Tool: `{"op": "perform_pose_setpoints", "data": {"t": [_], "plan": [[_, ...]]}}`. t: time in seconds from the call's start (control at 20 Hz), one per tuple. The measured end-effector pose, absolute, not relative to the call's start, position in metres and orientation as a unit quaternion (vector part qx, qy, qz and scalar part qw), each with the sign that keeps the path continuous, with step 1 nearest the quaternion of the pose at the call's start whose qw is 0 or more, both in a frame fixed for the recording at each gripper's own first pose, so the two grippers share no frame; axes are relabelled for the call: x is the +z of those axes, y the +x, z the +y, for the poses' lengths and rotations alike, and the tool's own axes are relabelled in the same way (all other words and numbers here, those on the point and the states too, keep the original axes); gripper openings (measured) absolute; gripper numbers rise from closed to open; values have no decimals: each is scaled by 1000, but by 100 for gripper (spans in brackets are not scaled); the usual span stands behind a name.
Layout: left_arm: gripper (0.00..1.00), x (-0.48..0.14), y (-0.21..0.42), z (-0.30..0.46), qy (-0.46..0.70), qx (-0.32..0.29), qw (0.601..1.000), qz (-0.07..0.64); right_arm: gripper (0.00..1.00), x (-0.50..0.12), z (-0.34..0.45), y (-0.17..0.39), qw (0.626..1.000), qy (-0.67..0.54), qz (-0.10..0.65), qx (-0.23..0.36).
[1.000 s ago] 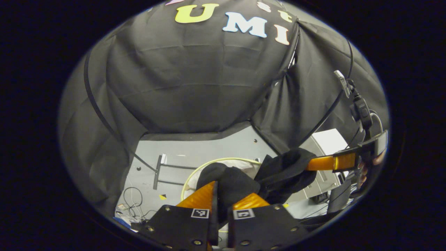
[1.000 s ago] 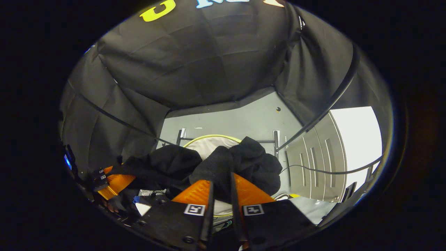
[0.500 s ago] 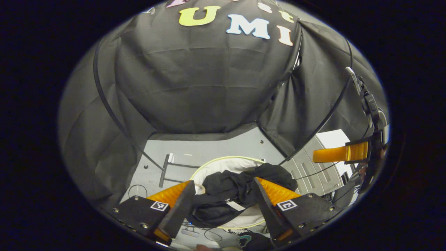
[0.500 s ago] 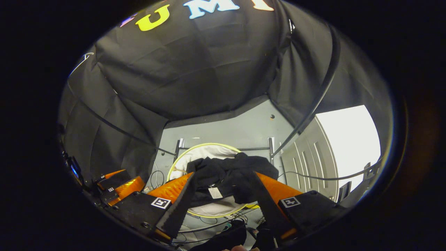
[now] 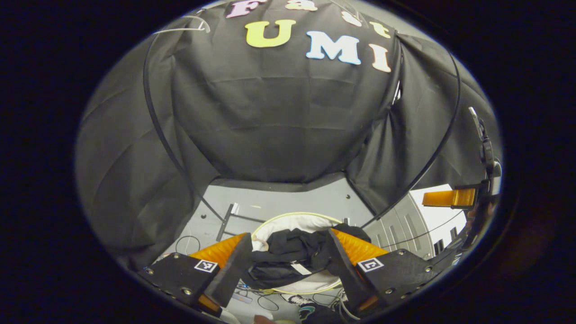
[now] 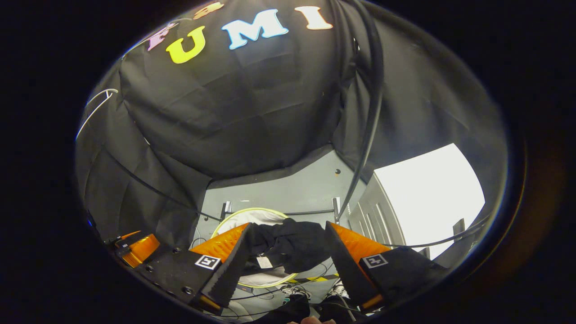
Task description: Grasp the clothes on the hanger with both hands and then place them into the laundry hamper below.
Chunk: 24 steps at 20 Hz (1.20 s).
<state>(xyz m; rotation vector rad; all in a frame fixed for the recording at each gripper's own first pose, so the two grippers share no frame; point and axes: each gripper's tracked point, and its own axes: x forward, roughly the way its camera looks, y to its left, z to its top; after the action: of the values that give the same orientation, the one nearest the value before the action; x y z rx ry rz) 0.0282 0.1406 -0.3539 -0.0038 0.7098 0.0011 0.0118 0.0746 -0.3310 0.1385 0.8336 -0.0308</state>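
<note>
Grey floor (image 5: 288,202) runs back to the black cloth walls of the booth, and on it stands the round white fabric laundry hamper with a pale yellow rim (image 5: 294,215), right below both claws. Crumpled black clothes (image 5: 292,252) lie heaped inside it, draped toward the near rim, a pale tag showing on the cloth; in the right gripper view the same bundle (image 6: 288,245) sits over the hamper's opening (image 6: 252,210).

Each camera looks steeply down, so its fingers frame the hamper. The left claw (image 5: 288,254) is spread wide, gripping nothing, with the garment showing in the gap between its fingers but apart from them. The right claw (image 6: 285,254) is likewise wide and empty. Off at the edge of the left gripper view the other claw (image 5: 445,198) shows, clear of the hamper.

Judging by this, the drop is done: open fingers above a heap that rests on its own suggest a finished release.
</note>
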Motion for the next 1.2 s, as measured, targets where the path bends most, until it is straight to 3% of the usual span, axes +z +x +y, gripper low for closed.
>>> {"op": "perform_pose_setpoints", "data": {"t": [0.45, 0.5, 0.55, 0.95, 1.2], "plan": [[96, -210, 38, 92, -28, 58, 970, 232, 98, -233, -6, 16, 956, 70, 284, -24], [96, -187, 43, 84, -28, 62, 975, 213, 93, -219, -14, 19, 962, 70, 263, -22], [96, -165, 46, 74, -30, 62, 979, 192, 98, -203, -20, 22, 968, 67, 241, -19], [95, 5, 56, 23, -68, 50, 996, -14, 98, -62, -50, 37, 997, 55, 44, -11], [95, 79, 43, 25, -43, 48, 995, -70, 97, -2, -58, 30, 998, 40, -27, -26]]}}
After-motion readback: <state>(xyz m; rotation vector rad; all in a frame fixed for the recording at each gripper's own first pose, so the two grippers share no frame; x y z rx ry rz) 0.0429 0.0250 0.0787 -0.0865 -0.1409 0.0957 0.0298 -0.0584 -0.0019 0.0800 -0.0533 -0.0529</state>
